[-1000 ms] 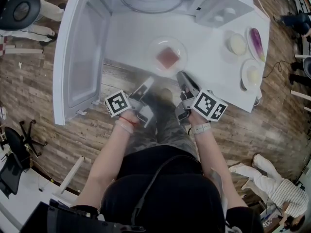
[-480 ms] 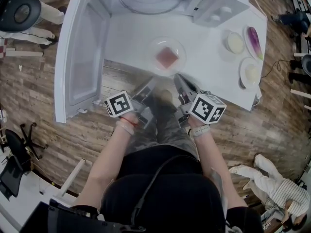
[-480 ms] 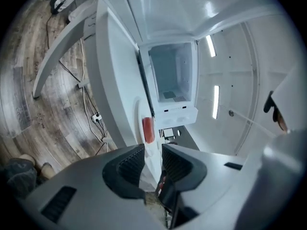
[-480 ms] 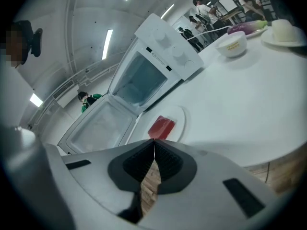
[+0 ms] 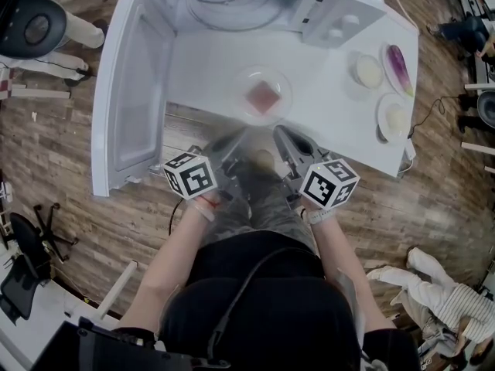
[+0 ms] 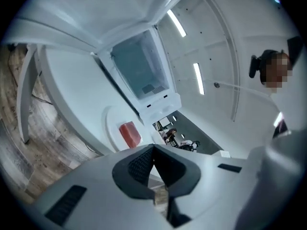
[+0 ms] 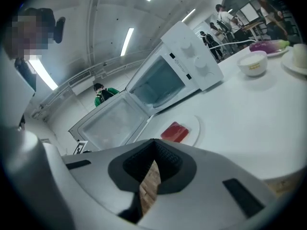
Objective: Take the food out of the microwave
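One white microwave oven stands on the white worktop. One clear round plate bears one reddish slab of food. Along the worktop's right edge sit three white dishes: one round bowl, one plate with one purple aubergine, and one plate with one pale lump.

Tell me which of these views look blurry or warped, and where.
Head view: the left tongs, just closed empty, and the shut right tongs are smeared, while the plate of food looks fairly sharp. Left gripper view: strong fisheye bends the microwave and the table edge, and the corners go black. Right gripper view: same warp, and the ceiling light strips glare white.
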A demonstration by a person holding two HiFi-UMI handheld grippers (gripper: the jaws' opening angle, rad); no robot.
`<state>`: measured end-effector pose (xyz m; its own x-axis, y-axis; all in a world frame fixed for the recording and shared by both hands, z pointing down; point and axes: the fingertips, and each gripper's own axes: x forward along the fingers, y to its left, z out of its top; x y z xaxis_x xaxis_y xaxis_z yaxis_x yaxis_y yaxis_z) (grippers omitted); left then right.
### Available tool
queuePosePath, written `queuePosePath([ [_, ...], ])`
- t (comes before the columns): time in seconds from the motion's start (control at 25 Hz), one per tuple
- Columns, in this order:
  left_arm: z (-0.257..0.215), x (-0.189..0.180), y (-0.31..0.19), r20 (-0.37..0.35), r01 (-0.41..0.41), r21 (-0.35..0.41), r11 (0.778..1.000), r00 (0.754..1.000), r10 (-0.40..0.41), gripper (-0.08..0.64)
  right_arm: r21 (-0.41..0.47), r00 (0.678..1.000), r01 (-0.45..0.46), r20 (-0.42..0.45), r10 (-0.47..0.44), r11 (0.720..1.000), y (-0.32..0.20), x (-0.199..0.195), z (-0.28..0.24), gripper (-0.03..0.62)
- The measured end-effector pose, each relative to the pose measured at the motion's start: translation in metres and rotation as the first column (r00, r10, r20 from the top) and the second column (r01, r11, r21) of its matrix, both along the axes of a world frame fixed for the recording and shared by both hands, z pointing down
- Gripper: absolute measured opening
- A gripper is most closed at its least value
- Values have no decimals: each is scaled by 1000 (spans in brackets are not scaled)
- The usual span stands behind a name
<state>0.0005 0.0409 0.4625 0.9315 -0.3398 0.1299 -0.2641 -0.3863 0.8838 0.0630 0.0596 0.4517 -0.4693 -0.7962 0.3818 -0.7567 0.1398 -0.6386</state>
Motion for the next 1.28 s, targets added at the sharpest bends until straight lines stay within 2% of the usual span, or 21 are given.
queuePosePath([
  [0.24, -21, -1, 2, 57, -31, 140, 990, 998, 23, 11, 48, 995, 93, -29, -92, 994, 11, -11, -15, 20],
  [0.4, -35, -4, 4, 83, -50, 214, 976, 996, 33, 11, 113, 984, 171, -65, -164, 979, 17, -19, -33, 20],
  [0.72, -78, -4, 14, 73, -77, 310, 948, 996, 58, 11, 205, 967, 255, -55, -249, 945, 28, -33, -77, 18],
  [0.92, -99, -8, 21, 95, -122, 390, 913, 991, 91, 11, 259, 944, 328, -126, -305, 908, 36, -37, -100, 20],
  [1.28, -121, -23, 15, 132, -95, 469, 878, 991, 36, 11, 301, 926, 371, -200, -322, 879, 43, -35, -122, 18],
])
